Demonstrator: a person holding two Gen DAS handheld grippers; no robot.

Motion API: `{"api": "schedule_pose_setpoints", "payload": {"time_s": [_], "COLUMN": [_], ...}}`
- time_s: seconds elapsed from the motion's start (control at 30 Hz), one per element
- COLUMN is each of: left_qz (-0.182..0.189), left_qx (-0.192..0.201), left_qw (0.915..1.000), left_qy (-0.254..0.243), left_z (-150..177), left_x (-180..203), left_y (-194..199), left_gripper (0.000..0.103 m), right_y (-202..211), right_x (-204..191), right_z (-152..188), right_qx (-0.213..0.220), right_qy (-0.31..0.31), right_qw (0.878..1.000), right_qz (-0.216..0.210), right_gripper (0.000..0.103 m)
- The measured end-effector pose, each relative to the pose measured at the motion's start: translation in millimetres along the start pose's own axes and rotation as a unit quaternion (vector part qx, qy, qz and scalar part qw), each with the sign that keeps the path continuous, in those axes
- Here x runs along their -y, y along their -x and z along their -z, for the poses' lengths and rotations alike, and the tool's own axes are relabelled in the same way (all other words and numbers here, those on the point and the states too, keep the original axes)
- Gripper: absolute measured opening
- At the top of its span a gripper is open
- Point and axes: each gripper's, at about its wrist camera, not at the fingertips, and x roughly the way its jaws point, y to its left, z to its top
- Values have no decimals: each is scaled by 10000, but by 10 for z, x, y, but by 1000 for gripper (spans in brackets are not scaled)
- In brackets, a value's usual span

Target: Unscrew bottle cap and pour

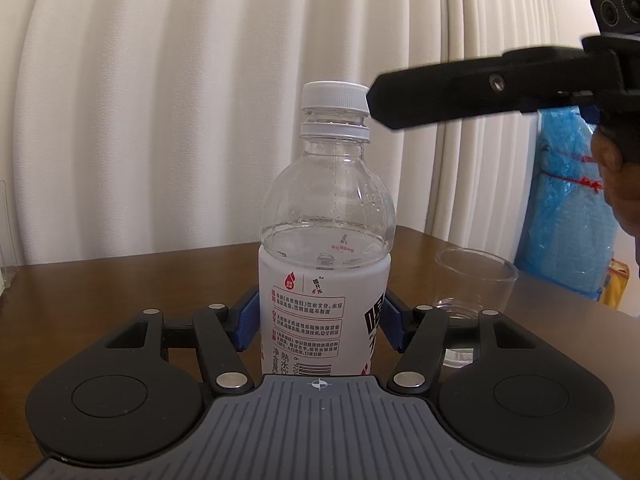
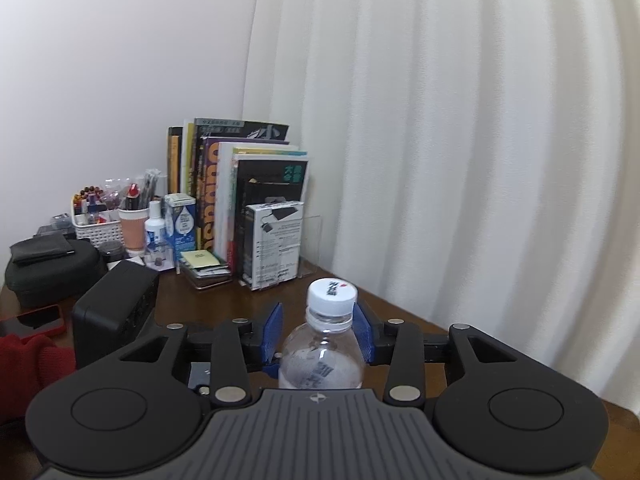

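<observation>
While the left hand-held gripper (image 1: 320, 320) clamps the upright bottle (image 1: 326, 240), its cap (image 2: 332, 295) sits between the right hand-held gripper's (image 2: 319, 330) parted pads. Left pad clear; right contact uncertain.

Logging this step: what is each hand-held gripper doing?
Left hand-held gripper: shut on the water bottle.
Right hand-held gripper: open, straddling the white cap.

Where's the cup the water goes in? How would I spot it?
Find the brown table, then the water bottle standing on it. Just right of the bottle in the left wrist view sits the cup: clear, empty, open-topped, with no cap or label.
</observation>
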Motion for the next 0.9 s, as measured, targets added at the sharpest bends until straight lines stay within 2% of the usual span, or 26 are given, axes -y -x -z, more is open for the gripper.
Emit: {"api": "schedule_pose_setpoints", "payload": {"time_s": [0.27, 0.83, 0.9], "left_qz": [2, -4, -8], "left_qx": [-6, -37, -39], "left_qw": [10000, 10000, 10000], "left_qy": [10, 21, 14], "left_z": [8, -7, -6], "left_x": [4, -6, -6], "left_y": [26, 8, -2], "left_gripper": [61, 61, 61], "right_y": [-120, 11, 8], "right_x": [2, -122, -106], "right_z": [-51, -48, -72], "right_qx": [30, 38, 161], "right_qy": [-121, -88, -100], "right_qw": [9999, 9998, 9998], "right_qz": [-116, -171, 19], "right_gripper": [51, 52, 52]}}
